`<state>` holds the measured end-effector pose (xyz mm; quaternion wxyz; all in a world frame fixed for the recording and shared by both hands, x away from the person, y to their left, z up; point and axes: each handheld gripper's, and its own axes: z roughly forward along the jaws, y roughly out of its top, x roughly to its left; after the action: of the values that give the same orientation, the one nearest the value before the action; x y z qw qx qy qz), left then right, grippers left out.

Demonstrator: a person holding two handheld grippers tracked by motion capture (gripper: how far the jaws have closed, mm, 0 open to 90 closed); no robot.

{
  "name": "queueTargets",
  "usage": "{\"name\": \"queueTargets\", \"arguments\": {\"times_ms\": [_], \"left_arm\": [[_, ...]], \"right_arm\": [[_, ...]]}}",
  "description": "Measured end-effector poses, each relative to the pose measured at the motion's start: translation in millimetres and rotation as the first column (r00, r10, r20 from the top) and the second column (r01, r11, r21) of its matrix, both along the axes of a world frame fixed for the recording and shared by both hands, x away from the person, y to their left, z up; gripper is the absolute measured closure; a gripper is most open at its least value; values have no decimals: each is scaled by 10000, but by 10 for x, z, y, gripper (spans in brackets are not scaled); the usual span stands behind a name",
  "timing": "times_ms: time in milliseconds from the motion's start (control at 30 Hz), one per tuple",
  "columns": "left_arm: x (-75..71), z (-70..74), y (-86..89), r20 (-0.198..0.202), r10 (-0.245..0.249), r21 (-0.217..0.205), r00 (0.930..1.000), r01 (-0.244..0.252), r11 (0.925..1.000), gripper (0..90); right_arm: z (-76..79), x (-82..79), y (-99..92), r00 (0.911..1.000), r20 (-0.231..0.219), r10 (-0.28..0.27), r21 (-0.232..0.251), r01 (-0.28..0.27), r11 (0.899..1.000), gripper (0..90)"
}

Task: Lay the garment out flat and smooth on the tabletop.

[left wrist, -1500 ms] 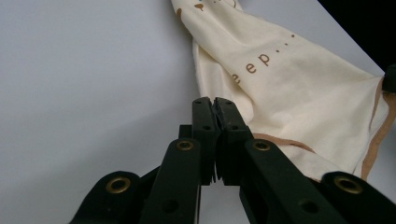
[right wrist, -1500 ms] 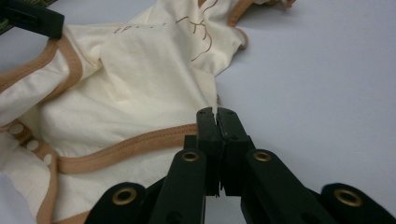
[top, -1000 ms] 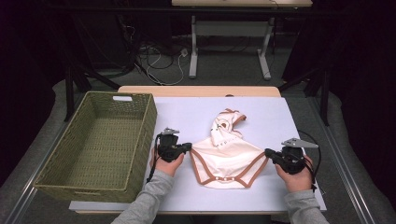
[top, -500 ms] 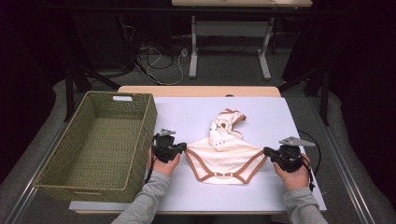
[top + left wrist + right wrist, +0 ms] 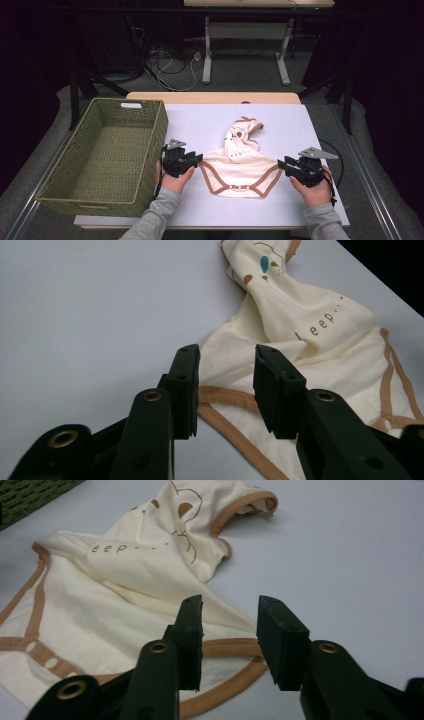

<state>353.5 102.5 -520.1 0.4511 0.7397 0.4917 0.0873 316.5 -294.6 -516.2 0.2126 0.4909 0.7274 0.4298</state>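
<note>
Both pairs of jaws have just been opening and stand partly apart, the brown hem lying slack between them, unpinched. One cream cotton baby bodysuit with brown trim [image 5: 239,167] lies spread on the white table top [image 5: 200,117], just right of one woven green rectangular basket [image 5: 107,155]. Its top end is twisted and its snap flap faces the near edge. Left gripper [image 5: 198,160] and right gripper [image 5: 283,164] sit at its two side corners; bare table lies beyond it
</note>
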Motion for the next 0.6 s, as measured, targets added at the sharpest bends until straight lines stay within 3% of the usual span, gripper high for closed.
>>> {"name": "queueTargets", "arguments": {"times_ms": [267, 367, 600], "left_arm": [[-112, 66, 25, 644, -226, 25, 9977, 225, 9997, 454], [-160, 93, 26, 902, -372, 183, 9952, 357, 9992, 394], [-265, 139, 37, 1246, -544, -49, 9907, 554, 9985, 349]], "right_arm": [[106, -97, 141, 9997, 94, 225, -154, -224, 9996, 436], [133, -145, 173, 9992, 113, 379, -134, -378, 9992, 418], [156, -306, 204, 9982, 167, 571, -229, -567, 9981, 383]]}}
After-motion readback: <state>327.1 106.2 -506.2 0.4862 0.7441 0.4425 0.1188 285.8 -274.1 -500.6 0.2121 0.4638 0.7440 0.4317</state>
